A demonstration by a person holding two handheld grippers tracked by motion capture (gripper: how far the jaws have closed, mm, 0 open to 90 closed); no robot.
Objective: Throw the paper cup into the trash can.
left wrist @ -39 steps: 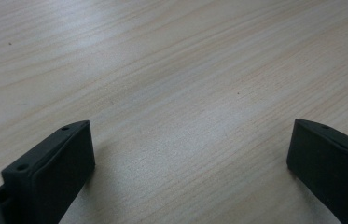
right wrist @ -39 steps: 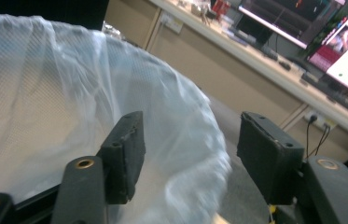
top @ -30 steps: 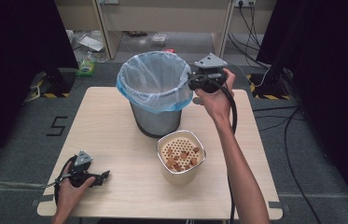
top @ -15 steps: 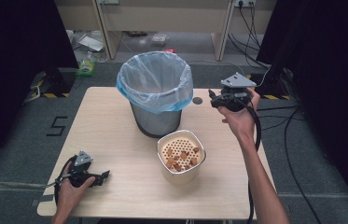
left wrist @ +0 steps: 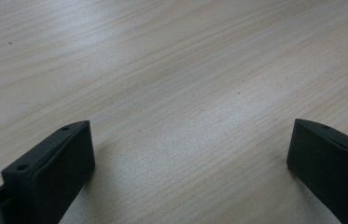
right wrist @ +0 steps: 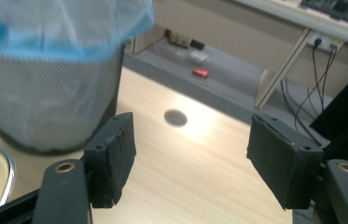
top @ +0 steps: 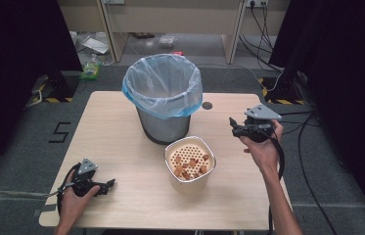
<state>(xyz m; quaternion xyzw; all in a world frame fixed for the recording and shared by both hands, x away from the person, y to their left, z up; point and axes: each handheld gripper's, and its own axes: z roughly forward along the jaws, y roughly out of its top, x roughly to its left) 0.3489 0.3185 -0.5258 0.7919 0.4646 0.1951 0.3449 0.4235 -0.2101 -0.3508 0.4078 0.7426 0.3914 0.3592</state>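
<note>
Bowl: a round, pale container [top: 190, 164] stands near the middle of the tabletop, a little toward the near edge. A perforated insert inside it carries several small brown pieces [top: 188, 169].
Bin: a grey mesh waste bin [top: 163, 122] stands just behind the bowl, toward the far edge. A light blue plastic liner [top: 163, 88] is folded over its rim. In the right gripper view the mesh wall [right wrist: 45, 102] and the liner [right wrist: 59, 28] sit at upper left.
Right gripper: the right gripper [top: 234, 126] is held in the air above the right edge of the tabletop, pointing left toward the bin. Its jaws stand wide apart and hold nothing; in its own view [right wrist: 190, 158] bare wood shows between them.
Left gripper: the left gripper [top: 109, 183] lies low at the near left corner, held by the person's hand [top: 75, 196]. Its jaws are spread wide with nothing between; its own view [left wrist: 190, 154] shows only wood grain.
Tabletop: light wood [top: 111, 147], with a small dark round hole [top: 207, 105] near the far edge, right of the bin.
</note>
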